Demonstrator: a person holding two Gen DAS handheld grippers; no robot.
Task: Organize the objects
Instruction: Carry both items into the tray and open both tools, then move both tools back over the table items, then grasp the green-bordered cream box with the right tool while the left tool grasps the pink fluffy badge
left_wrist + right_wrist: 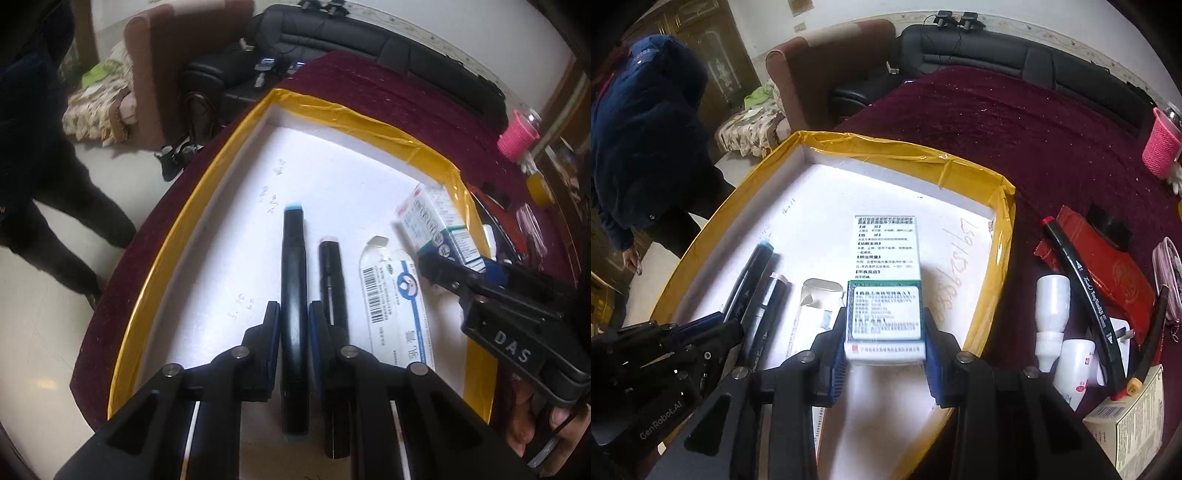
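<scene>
A shallow white tray with a yellow taped rim (332, 114) (982, 177) lies on a dark red tablecloth. In it lie a black marker with a blue tip (293, 273) (750, 273), a second black marker (332, 280) (768, 306) and an opened white carton (391, 291) (816, 299). My left gripper (294, 314) straddles the blue-tipped marker, its pads close to or touching the marker. My right gripper (885, 325) (439, 269) is shut on a white and green medicine box (886, 280) (436, 218), held over the tray's right part.
Right of the tray on the cloth lie a white bottle (1051, 310), a second white bottle (1075, 365), a curved black marker (1086, 295), a red packet (1108, 269), another pen and a box (1126, 424). A pink cup (1161, 147) stands far right. A person (646, 147) stands left.
</scene>
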